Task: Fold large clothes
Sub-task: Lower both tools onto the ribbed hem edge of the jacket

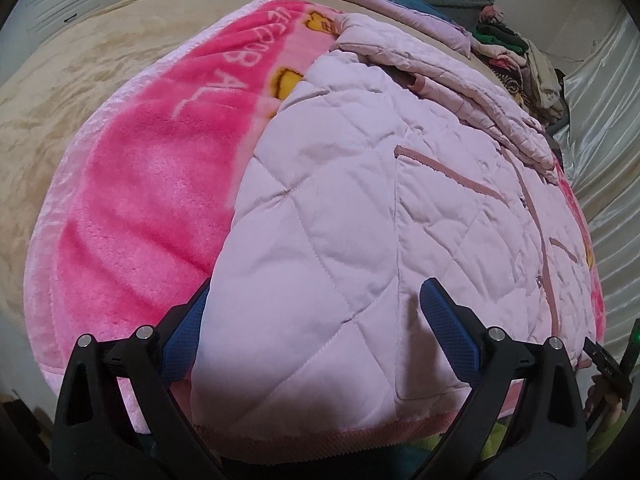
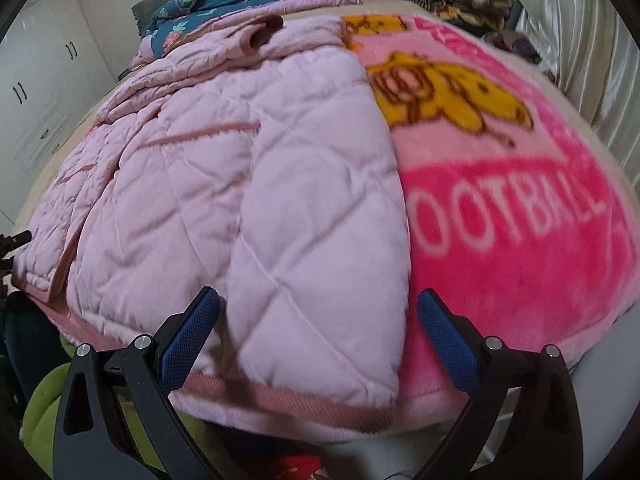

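A pale pink quilted jacket [image 1: 340,208] lies flat on a bright pink plush blanket [image 1: 152,184], front up, with its sleeves folded across the far end. My left gripper [image 1: 316,320] is open at the near hem; the jacket's left corner lies between the fingers and covers part of the left pad [image 1: 180,344]. In the right wrist view the jacket [image 2: 224,184] covers the left part of the blanket [image 2: 520,208], which reads "FOOTBALL". My right gripper [image 2: 318,320] is open, its fingers straddling the jacket's right hem corner.
The blanket rests on a beige bed cover [image 1: 80,80]. A teal floral quilt [image 2: 208,4] and a pile of folded clothes [image 1: 516,56] sit at the far end. Shiny pale fabric [image 1: 604,128] lines the right side; white cupboards [image 2: 36,92] stand at left. Green cloth [image 2: 48,400] lies below the hem.
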The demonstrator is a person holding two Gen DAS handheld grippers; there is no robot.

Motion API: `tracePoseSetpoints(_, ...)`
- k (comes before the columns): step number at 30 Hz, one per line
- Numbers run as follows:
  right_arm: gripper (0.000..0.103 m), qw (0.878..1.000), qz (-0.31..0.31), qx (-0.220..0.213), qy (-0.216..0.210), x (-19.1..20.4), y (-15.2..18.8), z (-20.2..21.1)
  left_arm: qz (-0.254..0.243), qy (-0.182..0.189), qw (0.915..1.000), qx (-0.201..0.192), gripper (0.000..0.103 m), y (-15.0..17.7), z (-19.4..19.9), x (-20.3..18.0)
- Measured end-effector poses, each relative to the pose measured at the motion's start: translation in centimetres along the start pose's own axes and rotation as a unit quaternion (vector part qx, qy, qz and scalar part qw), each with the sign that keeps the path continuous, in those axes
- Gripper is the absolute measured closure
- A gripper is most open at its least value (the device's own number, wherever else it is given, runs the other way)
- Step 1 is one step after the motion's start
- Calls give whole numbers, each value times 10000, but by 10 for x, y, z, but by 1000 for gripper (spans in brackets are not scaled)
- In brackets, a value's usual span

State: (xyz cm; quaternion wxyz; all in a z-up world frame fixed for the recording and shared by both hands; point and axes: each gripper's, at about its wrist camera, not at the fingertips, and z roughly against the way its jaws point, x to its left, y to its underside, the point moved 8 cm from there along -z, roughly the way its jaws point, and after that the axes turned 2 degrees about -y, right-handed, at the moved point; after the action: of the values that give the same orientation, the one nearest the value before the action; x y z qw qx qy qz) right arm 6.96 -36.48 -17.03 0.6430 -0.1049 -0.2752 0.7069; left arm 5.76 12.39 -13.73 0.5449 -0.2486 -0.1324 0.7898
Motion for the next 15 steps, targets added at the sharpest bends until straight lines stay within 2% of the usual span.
tracePoseSetpoints(4,4,9986,-311,133,-418,-3,11,-6,-108,-124,9999,51,11,5,0,-5)
tracePoseSetpoints(7,7,9983,-240,119,-512,1,13,-5,-277,-184,9994,62,11,11,1,-10)
tracePoseSetpoints(9,24,9971,-194,111,-732,7,16,-2,-295,-198,9993,65,11,12,2,-11)
tracePoseSetpoints(10,27,9967,-163,96,-793,9,16,0,-285,-198,9994,65,11,12,2,-11)
tracePoseSetpoints(12,46,9963,-37,-37,-859,14,15,7,-284,-258,9992,66,11,13,1,-11)
tracePoseSetpoints(13,52,9961,33,-102,-877,17,14,10,-336,-326,9989,73,11,14,1,-13)
tracePoseSetpoints(15,72,9953,290,-307,-873,25,10,19,-475,-404,9980,88,11,16,2,-16)
